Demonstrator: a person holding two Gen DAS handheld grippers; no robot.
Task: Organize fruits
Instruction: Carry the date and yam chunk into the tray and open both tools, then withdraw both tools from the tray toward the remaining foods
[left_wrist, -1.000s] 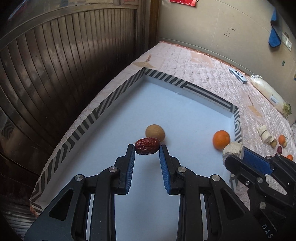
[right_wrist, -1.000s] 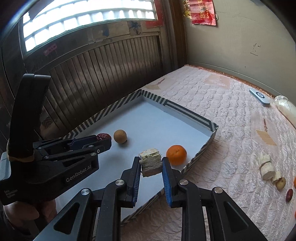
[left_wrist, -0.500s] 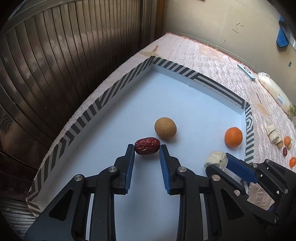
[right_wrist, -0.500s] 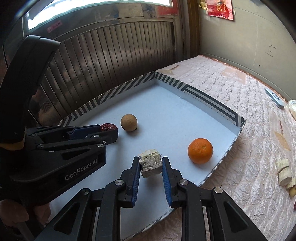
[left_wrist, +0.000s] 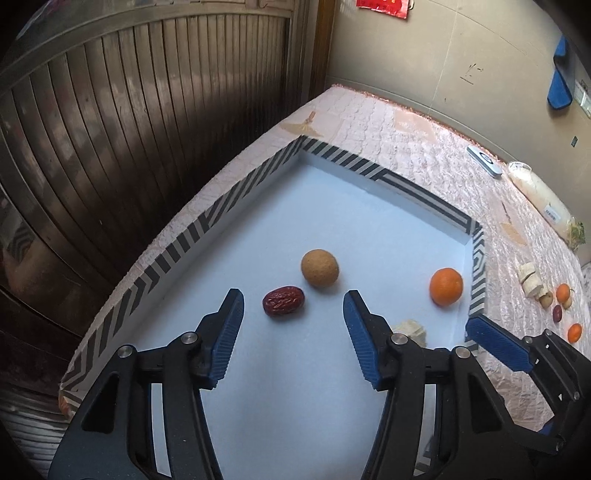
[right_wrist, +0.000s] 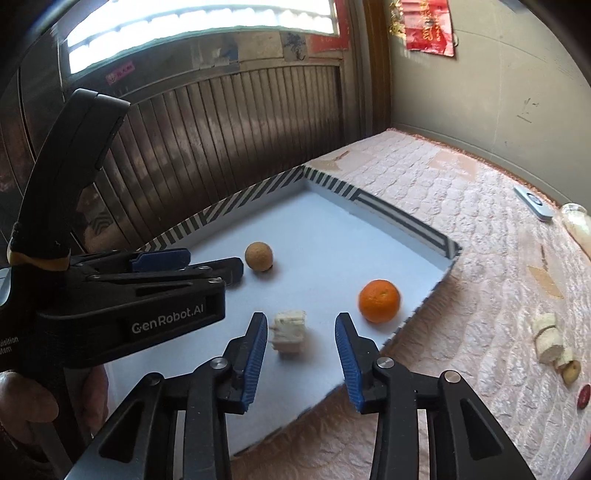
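Nearest the cameras, both pairs of jaws are opening with nothing pressed between the pads: the left gripper (left_wrist: 293, 301) is spreading around a wrinkled red date (left_wrist: 283, 301) that is lying free on the tray floor, and the right gripper (right_wrist: 301, 325) is parting around a pale, layered fruit chunk (right_wrist: 288, 331) that is sitting clear of both pads. The tray (left_wrist: 406, 186), white inside with a black-striped rim, is resting on a pink quilted cover (right_wrist: 461, 229). Just beyond the date a tan round fruit (left_wrist: 319, 267) is sitting, and farther toward the tray's right wall an orange (left_wrist: 446, 286) is resting by itself. Past the rim, more fruit is waiting on the quilt: banana pieces (left_wrist: 530, 282) and a few small orange and dark fruits. The date is probably light, soft and slightly tacky, best taken across its short middle with a mild squeeze. The chunk looks crumbly and is likely asking for flat contact on its two broad faces. The orange seems firm but liable to roll, so a grip across its widest part should be holding best.
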